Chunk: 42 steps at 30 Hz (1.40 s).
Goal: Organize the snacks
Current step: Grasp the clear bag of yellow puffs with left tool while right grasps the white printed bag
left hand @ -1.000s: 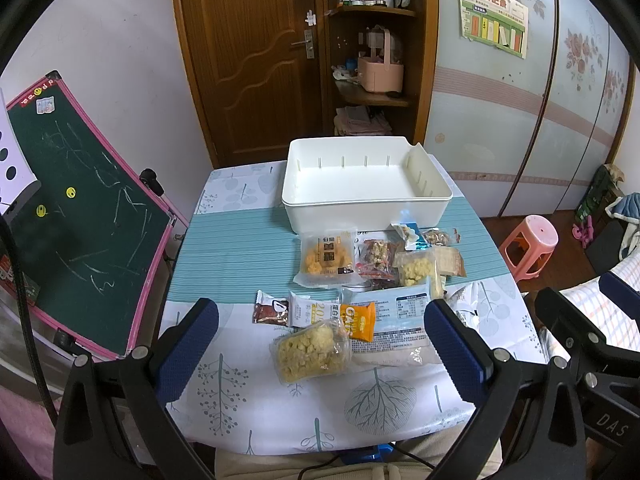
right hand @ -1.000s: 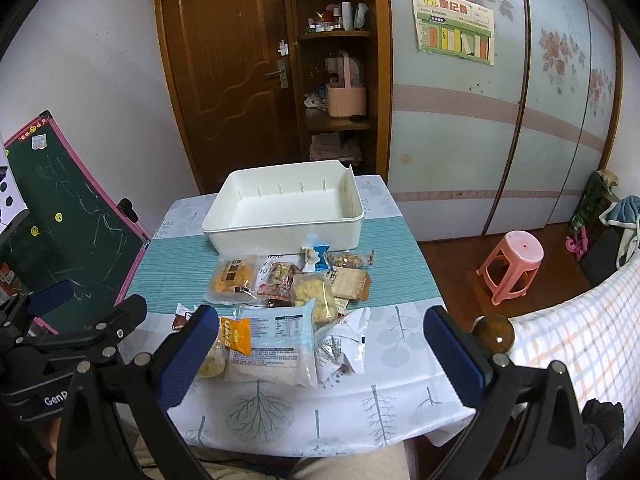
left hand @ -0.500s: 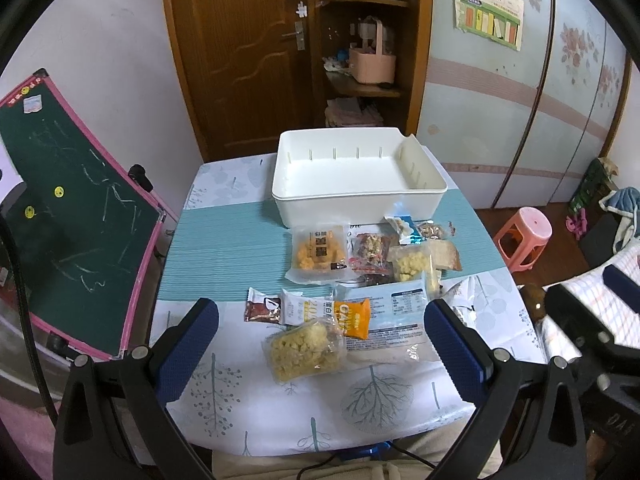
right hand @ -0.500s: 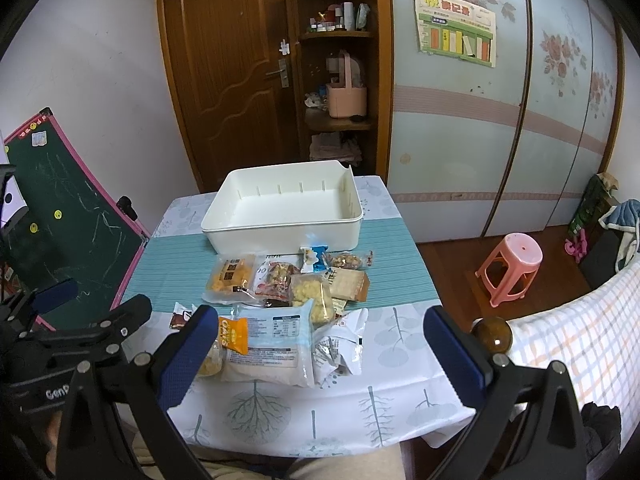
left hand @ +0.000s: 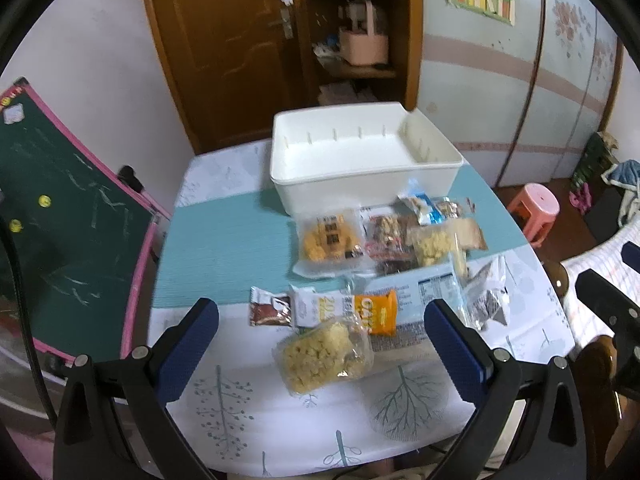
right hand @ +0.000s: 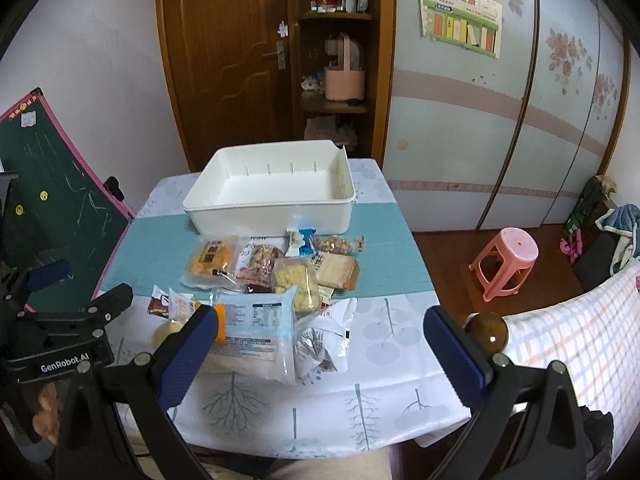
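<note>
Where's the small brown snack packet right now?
In the left wrist view the brown packet lies at the left end of the snack pile, touching a white bar wrapper, just ahead of the open left gripper.

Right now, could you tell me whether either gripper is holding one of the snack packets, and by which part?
Nothing is held. The left gripper and right gripper both hang open above the table, and the white bin holds nothing.

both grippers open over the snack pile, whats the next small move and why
Probably lower the left gripper onto the clear bag of yellow puffs: it lies nearest, between the open fingers, clear of the pile. The white bin is empty, so nothing is sorted yet, and the right gripper holds nothing.
</note>
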Each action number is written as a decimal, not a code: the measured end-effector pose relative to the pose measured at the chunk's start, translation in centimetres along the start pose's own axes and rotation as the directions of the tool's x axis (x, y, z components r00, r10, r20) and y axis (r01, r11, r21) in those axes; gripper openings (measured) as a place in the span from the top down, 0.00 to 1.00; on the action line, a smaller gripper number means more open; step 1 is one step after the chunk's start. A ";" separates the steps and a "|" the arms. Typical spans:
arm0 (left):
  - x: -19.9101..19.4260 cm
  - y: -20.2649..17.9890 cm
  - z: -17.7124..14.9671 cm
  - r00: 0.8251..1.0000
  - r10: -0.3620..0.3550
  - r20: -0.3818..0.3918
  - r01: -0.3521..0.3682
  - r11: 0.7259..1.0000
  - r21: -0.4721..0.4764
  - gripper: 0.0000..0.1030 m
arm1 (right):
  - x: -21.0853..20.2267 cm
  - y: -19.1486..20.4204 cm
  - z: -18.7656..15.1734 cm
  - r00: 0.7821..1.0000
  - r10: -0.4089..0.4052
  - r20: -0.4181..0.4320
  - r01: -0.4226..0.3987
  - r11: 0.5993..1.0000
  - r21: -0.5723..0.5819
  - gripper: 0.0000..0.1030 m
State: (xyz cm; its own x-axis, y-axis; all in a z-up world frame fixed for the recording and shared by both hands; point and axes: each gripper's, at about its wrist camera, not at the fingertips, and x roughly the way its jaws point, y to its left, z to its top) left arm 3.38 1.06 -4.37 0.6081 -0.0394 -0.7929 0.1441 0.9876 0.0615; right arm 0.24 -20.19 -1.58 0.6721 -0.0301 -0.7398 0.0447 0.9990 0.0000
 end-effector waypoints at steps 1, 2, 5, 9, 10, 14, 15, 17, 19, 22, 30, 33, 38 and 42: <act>0.7 0.2 -0.1 1.000 -0.005 -0.022 0.005 1.000 0.000 0.01 | 0.6 -0.1 -0.1 1.000 0.001 -0.014 -0.001 1.000 0.000 0.00; 1.3 0.3 -0.3 0.999 -0.010 -0.038 0.010 1.000 -0.003 0.01 | 1.1 -0.2 -0.3 1.000 0.004 -0.028 -0.004 1.000 0.003 0.00; 3.4 0.7 -0.8 0.995 -0.035 -0.093 0.034 0.999 -0.013 0.01 | 2.5 -0.4 -0.8 0.998 0.017 -0.061 -0.017 1.000 0.011 0.01; 5.8 1.2 -1.6 0.989 -0.041 -0.144 0.039 0.999 -0.022 0.01 | 4.4 -1.1 -1.4 0.995 0.020 -0.103 -0.017 0.999 0.029 0.01; 6.2 1.3 -1.7 0.987 -0.044 -0.152 0.042 0.999 -0.017 0.01 | 4.9 -1.3 -1.6 0.994 0.020 -0.110 -0.017 0.999 0.030 0.01; 8.2 1.1 -2.7 0.982 -0.034 -0.184 0.043 0.998 0.050 0.01 | 6.8 -2.2 -2.3 0.990 0.017 -0.139 -0.014 1.000 0.026 0.01; 8.8 1.0 -3.0 0.980 -0.024 -0.198 0.040 0.996 0.075 0.01 | 7.3 -2.4 -2.5 0.988 0.018 -0.153 -0.015 1.000 0.026 0.01; 9.8 1.0 -3.7 0.976 -0.018 -0.216 0.041 0.994 0.104 0.01 | 8.5 -2.9 -3.0 0.983 0.029 -0.183 -0.025 0.999 0.027 0.02; 11.0 1.1 -4.3 0.971 -0.022 -0.239 0.050 0.992 0.113 0.01 | 9.7 -3.1 -3.4 0.975 0.049 -0.215 -0.045 0.999 0.025 0.06; 12.6 1.2 -4.9 0.963 -0.035 -0.267 0.065 0.992 0.104 0.01 | 11.5 -3.4 -4.4 0.964 0.083 -0.255 -0.076 0.996 0.034 0.08; 14.9 1.5 -6.4 0.953 -0.051 -0.300 0.092 0.988 0.122 0.01 | 14.9 -3.0 -5.5 0.942 0.126 -0.311 -0.114 0.992 0.056 0.12; 15.3 1.7 -6.6 0.948 -0.083 -0.308 0.123 0.986 0.114 0.01 | 15.8 -3.0 -5.5 0.929 0.168 -0.329 -0.148 0.985 0.084 0.22; 16.2 1.7 -6.6 0.938 -0.121 -0.325 0.162 0.981 0.102 0.01 | 17.4 -3.6 -5.8 0.889 0.282 -0.361 -0.234 0.957 0.170 0.44; 17.4 1.4 -6.9 0.920 -0.146 -0.363 0.196 0.975 0.104 0.08 | 17.6 -3.7 -6.1 0.881 0.314 -0.354 -0.259 0.946 0.194 0.44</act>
State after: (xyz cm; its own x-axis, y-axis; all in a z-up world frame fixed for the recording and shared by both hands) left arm 8.78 2.80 -22.27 0.2549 -0.1257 -0.9588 0.3414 0.9394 -0.0324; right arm 7.43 -24.26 -18.71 0.3445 0.2985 -0.8901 0.0116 0.9467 0.3220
